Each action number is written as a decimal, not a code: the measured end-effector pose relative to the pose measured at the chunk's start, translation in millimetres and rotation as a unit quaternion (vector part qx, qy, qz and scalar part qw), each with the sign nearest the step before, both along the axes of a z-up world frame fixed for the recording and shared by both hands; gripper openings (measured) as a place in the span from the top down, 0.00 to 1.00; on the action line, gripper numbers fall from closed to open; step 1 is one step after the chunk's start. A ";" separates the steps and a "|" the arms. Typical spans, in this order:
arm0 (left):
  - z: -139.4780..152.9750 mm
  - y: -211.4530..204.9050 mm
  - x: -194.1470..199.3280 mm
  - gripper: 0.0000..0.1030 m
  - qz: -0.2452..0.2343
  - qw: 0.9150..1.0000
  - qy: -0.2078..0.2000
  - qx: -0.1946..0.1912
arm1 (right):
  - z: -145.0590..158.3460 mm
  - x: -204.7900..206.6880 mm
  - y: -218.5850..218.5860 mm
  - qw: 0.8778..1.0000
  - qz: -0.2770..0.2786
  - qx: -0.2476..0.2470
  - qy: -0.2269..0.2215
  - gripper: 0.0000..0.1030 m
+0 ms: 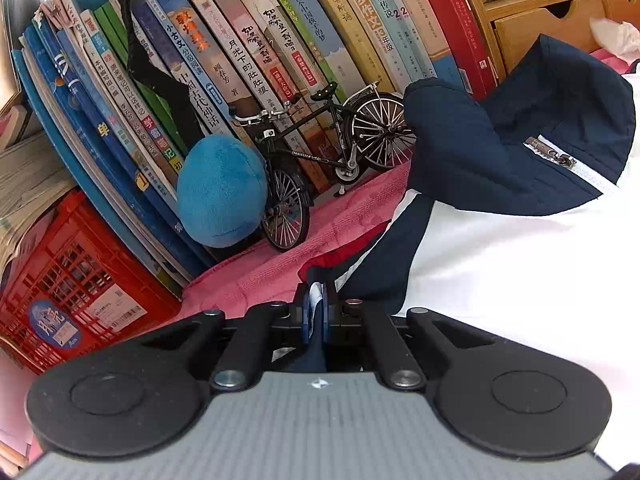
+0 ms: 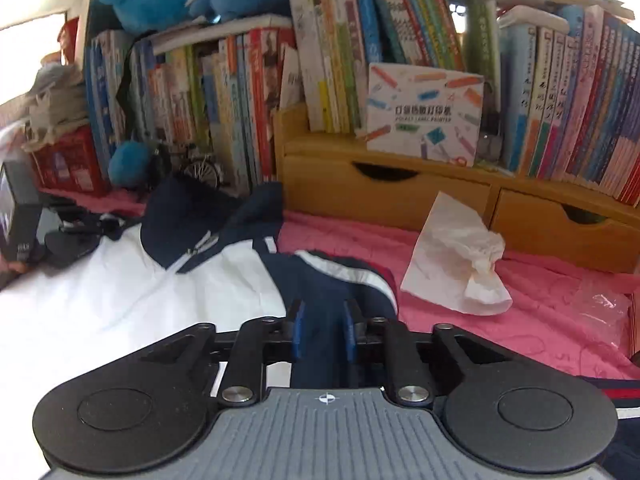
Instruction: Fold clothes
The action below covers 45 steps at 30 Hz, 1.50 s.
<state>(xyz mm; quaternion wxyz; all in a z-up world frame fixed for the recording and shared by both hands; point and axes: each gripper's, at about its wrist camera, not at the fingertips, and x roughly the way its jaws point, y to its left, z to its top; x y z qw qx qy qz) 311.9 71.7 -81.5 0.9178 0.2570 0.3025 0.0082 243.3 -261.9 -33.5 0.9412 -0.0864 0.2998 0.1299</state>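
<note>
A white and navy zip jacket (image 1: pixel 500 280) lies on a pink cloth-covered surface (image 1: pixel 312 248), its navy hood (image 1: pixel 500 140) bunched toward the books. My left gripper (image 1: pixel 316 304) is shut on the jacket's left edge, with navy, white and red cloth pinched between the pads. In the right wrist view the same jacket (image 2: pixel 160 292) spreads to the left. Its navy sleeve (image 2: pixel 332 280) with a white stripe runs under my right gripper (image 2: pixel 324 320). That gripper's blue pads stand apart with the sleeve cloth between them, not pinched. My left gripper (image 2: pixel 108 222) shows at the far left edge.
A toy bicycle (image 1: pixel 320 152) and a blue plush ball (image 1: pixel 220 196) stand against a row of leaning books (image 1: pixel 280 40). A red crate (image 1: pixel 80 280) sits left. A wooden drawer unit (image 2: pixel 400 192), a crumpled tissue (image 2: pixel 460 256) and a clear plastic wrapper (image 2: pixel 600 304) lie right.
</note>
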 end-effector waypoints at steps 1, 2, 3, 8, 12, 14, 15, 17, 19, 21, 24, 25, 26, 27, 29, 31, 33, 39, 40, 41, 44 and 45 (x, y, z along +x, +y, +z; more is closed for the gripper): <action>-0.4 -0.9 -0.1 0.95 -0.001 1.000 0.000 0.003 | -4.3 0.2 4.6 1.000 -0.012 -0.023 -0.017 0.45; -0.6 -2.5 -0.5 0.95 -0.001 1.000 0.000 0.006 | -8.8 7.0 3.3 0.999 -0.029 -0.017 -0.020 0.36; -0.9 -4.1 -0.8 0.95 -0.001 1.000 -0.001 0.009 | -13.8 16.5 -0.3 0.999 -0.033 0.004 -0.001 0.22; 1.4 -7.2 -5.2 0.95 0.004 1.000 -0.017 0.006 | -38.6 57.4 -10.4 0.993 -0.044 0.073 0.076 0.39; 36.0 -1.9 -18.5 0.96 0.004 0.996 -0.069 -0.050 | -27.4 34.7 16.4 0.998 -0.051 -0.028 0.011 0.95; 57.4 -4.7 -17.6 0.96 -0.003 0.993 -0.099 -0.066 | -12.7 27.0 22.7 0.994 -0.063 -0.071 -0.045 0.95; 66.5 -6.3 -16.2 0.96 -0.006 0.991 -0.112 -0.071 | -5.2 23.5 25.6 0.991 -0.070 -0.092 -0.073 0.95; 73.3 -10.6 -5.9 0.96 -0.006 0.990 -0.124 -0.064 | 7.1 22.7 30.2 0.981 -0.083 -0.129 -0.118 0.95; 65.0 -13.0 11.3 0.95 0.000 0.993 -0.101 -0.057 | 8.7 38.0 29.0 0.977 -0.093 -0.142 -0.127 0.95; 45.5 -16.8 28.1 0.89 0.010 0.997 -0.062 -0.042 | 3.6 57.0 27.7 0.976 -0.099 -0.152 -0.122 0.94; 11.7 -18.2 47.6 0.83 0.041 0.999 0.020 -0.030 | -26.4 87.0 27.9 0.980 -0.099 -0.165 -0.058 0.87; 10.0 -15.8 44.1 0.82 0.045 0.998 0.022 -0.036 | -38.3 96.2 28.4 0.980 -0.099 -0.169 -0.031 0.78; 14.0 -11.7 37.1 0.77 0.046 0.998 0.018 -0.046 | -44.0 95.8 28.6 0.979 -0.098 -0.175 -0.028 0.75; 21.6 -4.8 27.5 0.69 0.044 0.997 0.017 -0.059 | -48.5 93.6 28.8 0.978 -0.098 -0.181 -0.029 0.66; 43.5 17.9 -1.2 0.58 0.036 0.995 0.005 -0.094 | -37.5 79.5 24.5 0.978 -0.108 -0.175 -0.038 0.39; 65.7 44.9 -35.6 0.42 0.041 0.991 -0.019 -0.127 | -18.4 59.0 15.3 0.982 -0.109 -0.142 -0.055 0.34; 81.1 76.2 -67.9 0.29 0.065 0.985 -0.041 -0.152 | 1.8 33.2 9.1 0.984 -0.111 -0.116 -0.072 0.31; 83.7 191.4 -132.5 0.27 0.302 0.936 -0.058 -0.169 | 43.8 -77.0 -2.3 0.997 0.002 -0.018 -0.081 0.18; 79.2 210.5 -137.0 0.27 0.345 0.922 -0.056 -0.169 | 46.2 -94.4 -1.8 0.997 0.018 -0.007 -0.078 0.17; 74.2 228.6 -141.0 0.27 0.384 0.906 -0.054 -0.171 | 47.1 -107.6 1.0 0.997 0.028 -0.003 -0.073 0.17; 53.2 269.5 -144.3 0.24 0.454 0.865 -0.042 -0.210 | 46.9 -143.6 10.4 0.997 0.053 0.006 -0.053 0.17; 45.9 279.1 -140.6 0.22 0.467 0.855 -0.037 -0.223 | 45.1 -154.7 13.3 0.997 0.059 0.007 -0.043 0.17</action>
